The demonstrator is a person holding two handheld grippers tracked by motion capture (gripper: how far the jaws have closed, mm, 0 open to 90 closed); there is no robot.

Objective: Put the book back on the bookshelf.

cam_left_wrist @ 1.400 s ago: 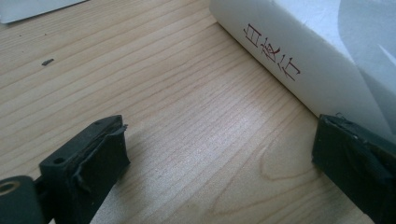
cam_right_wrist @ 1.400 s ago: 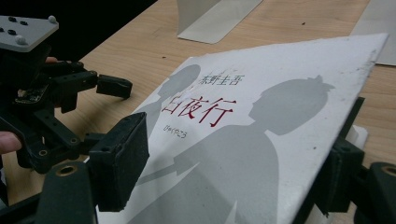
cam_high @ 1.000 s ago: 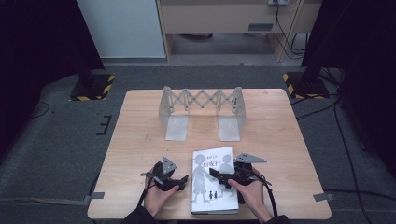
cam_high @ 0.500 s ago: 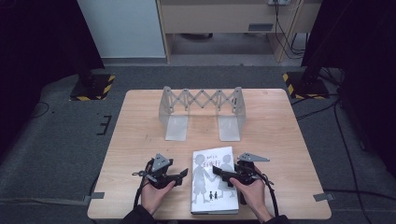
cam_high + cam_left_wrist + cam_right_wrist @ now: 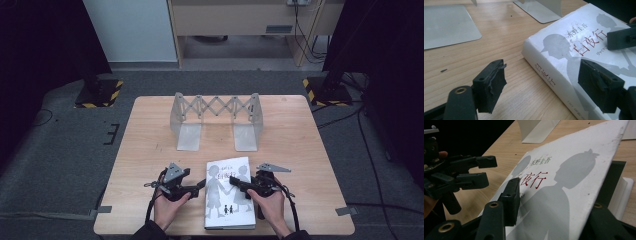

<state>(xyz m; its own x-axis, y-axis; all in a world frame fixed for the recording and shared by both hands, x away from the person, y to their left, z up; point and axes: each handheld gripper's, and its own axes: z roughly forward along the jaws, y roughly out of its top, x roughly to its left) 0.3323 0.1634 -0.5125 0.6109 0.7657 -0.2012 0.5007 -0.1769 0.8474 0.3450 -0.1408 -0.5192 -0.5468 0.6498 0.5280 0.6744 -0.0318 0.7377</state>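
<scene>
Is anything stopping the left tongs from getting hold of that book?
Probably not: the left tongs stand open beside the book's spine, bare table between. The right tongs have been closing on its cover.

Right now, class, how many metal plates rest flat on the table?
2: left plate and right plate lie side by side behind the book, each under one end of the folding rack.

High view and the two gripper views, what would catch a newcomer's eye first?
A thick white book with grey silhouette figures on its cover lies at the near edge of the wooden table, between the left gripper and the right gripper. The right gripper's fingers have just been closing with the lifted front cover between them. Farther back stands a grey metal accordion bookend rack.
</scene>
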